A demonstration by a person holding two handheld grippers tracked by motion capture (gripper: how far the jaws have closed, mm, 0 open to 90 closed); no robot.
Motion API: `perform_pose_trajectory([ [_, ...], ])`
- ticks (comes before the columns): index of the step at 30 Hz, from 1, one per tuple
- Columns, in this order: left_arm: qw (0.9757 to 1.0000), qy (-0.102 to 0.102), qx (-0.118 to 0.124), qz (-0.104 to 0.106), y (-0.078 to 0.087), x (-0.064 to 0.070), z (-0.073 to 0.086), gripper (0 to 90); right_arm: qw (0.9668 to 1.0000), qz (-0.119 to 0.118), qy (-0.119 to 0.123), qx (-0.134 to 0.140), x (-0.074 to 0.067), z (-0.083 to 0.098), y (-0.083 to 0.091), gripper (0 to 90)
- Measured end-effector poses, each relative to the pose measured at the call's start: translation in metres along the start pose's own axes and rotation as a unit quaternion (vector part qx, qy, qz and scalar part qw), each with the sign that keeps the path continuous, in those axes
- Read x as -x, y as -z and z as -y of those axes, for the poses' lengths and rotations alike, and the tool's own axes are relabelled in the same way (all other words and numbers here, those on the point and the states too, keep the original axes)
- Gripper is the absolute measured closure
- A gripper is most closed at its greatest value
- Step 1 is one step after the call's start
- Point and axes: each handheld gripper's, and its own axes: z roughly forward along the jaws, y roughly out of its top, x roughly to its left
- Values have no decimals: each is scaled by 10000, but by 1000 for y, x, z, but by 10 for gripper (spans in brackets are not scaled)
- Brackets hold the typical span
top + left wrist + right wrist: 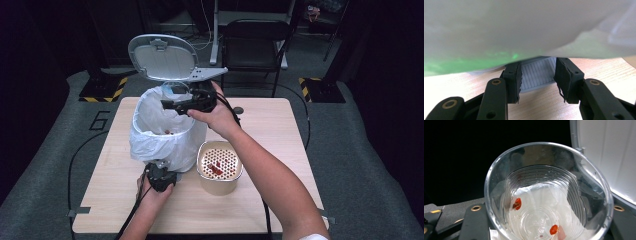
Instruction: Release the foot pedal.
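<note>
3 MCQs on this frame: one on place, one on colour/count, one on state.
1. Where does the clear plastic cup sit?
A. flat on the table
B. in the right gripper, over the white-lined bin
C. inside the strainer pot

2. How many red bits cling inside the cup?
A. two
B. five
C. none

3. What state is the bin lid in?
A. shut
B. lying on the table
C. raised open

Answers:
1 B, the high view shows the right gripper holding it above the bin mouth.
2 A, the right gripper view shows two red bits.
3 C, it stands up behind the bin.
</note>
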Motion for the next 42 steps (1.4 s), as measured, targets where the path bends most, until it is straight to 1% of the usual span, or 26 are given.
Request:
perform_pose_trajectory([
  [5,10000,-7,-1,-4,0,0,0,567,9999,-4,-13,-110,-3,-1,-12,350],
  [11,10000,-29,-2,-6,0,0,1,567,9995,95,-103,-289,-3,2,-24,320],
  [12,10000,-34,-6,-5,1,0,1,566,9994,182,-79,-299,-4,3,-26,275],
  [13,10000,6,-37,-25,1,0,1,567,9991,283,-90,-294,-4,4,-27,215],
  [14,10000,-24,-14,9,1,0,0,567,9987,417,-110,-285,-4,4,-29,105],
  [15,10000,-22,-17,10,1,0,0,567,9982,434,-251,-314,-3,5,-32,40],
  [16,10000,-19,-18,5,1,0,0,567,9981,428,-286,-350,-3,5,-33,11],
  [18,10000,-24,-21,3,1,0,0,567,9980,369,-276,-430,-4,7,-35,0],
  [21,10000,-32,-24,-1,1,0,0,567,9978,370,-125,-533,-6,8,-34,0],
  [22,10000,-36,-26,1,1,0,0,566,9978,369,-117,-543,-7,7,-33,0],
  [25,10000,-42,-54,28,1,0,0,566,9983,361,-58,-451,-8,6,-27,13],
  [27,9999,-44,-87,57,1,-1,-1,566,9980,420,-40,-479,-9,7,-22,30],
  [28,9999,-9,-99,80,1,-1,-1,567,9979,432,-20,-486,-9,8,-18,36],
  [29,9998,90,-120,104,1,-1,-1,568,9979,418,-5,-502,-9,9,-16,43],
  [30,9996,255,-116,107,1,0,-1,568,9977,452,26,-500,-9,9,-11,47],
  [31,9994,307,-109,66,2,0,-1,567,9978,462,59,-478,-9,10,-9,54],
  [32,9994,305,-124,81,2,0,-1,566,9979,468,51,-453,-8,10,-4,69],
  [33,9994,292,-123,149,2,-2,-1,565,9980,456,12,-439,-8,11,0,79],
  [34,9992,329,-83,213,2,-3,-1,563,9981,463,1,-414,-7,11,4,89],
  [36,9989,336,-148,279,4,-7,-1,560,9983,446,17,-379,-6,13,15,137],
  [37,9987,348,-237,274,5,-9,-1,558,9984,456,5,-335,-5,15,19,140],
  [38,9984,419,-215,309,6,-11,-1,545,9982,500,-4,-337,-5,16,24,140],
  [39,9986,238,-363,315,8,-15,-2,521,9980,531,-39,-350,-5,18,29,140],
  [40,9992,185,-228,255,8,-17,-1,485,9979,534,-29,-351,-3,20,34,140],
  [41,9993,225,-175,232,11,-17,-1,467,9977,573,-38,-347,-3,21,38,140],
  [42,9994,156,-137,293,12,-19,-1,467,9976,608,10,-333,-1,23,43,140],
])
